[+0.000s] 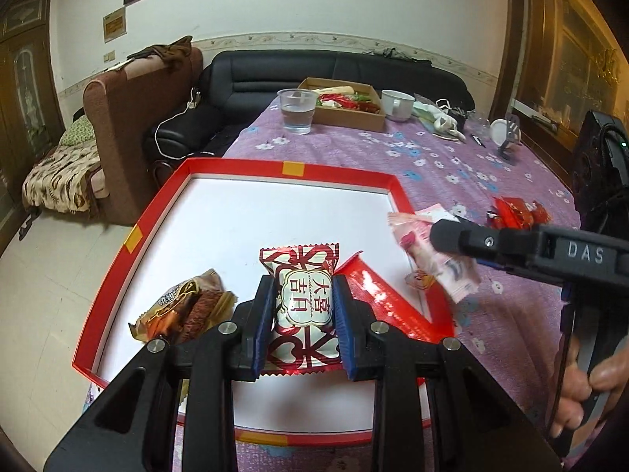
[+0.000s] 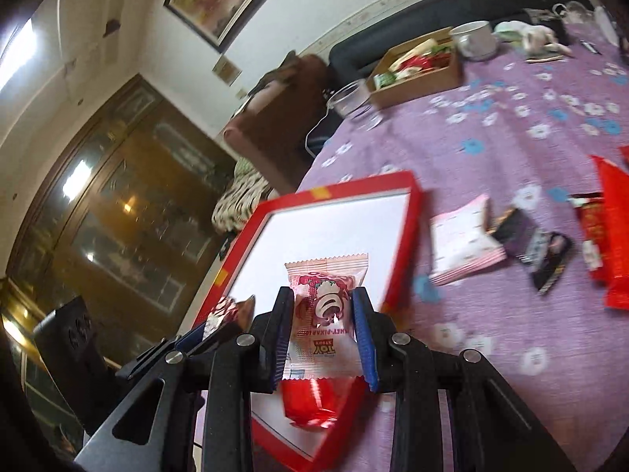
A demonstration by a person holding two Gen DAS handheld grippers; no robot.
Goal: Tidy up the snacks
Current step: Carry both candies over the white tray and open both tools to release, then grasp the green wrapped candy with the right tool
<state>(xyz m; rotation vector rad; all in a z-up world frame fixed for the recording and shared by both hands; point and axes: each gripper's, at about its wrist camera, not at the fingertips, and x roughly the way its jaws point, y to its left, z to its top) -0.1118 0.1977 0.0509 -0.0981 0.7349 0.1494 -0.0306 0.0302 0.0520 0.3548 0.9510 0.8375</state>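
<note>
My left gripper (image 1: 304,299) is shut on a red and white heart-pattern snack packet (image 1: 302,306) and holds it over the white floor of the red-rimmed tray (image 1: 243,167). A brown snack packet (image 1: 184,306) and a red packet (image 1: 377,291) lie in the tray beside it. My right gripper (image 2: 324,314) is shut on a pink Toy Story snack packet (image 2: 324,314) above the tray's right rim (image 2: 409,244); it also shows in the left wrist view (image 1: 436,259). A red packet (image 2: 314,401) lies under it.
Loose packets lie on the purple flowered cloth: pink and white (image 2: 464,244), dark (image 2: 542,251), red (image 2: 613,236). At the back stand a cardboard box of snacks (image 1: 346,104), a plastic cup of water (image 1: 297,112) and a white mug (image 1: 397,104). A black sofa (image 1: 314,74) is behind.
</note>
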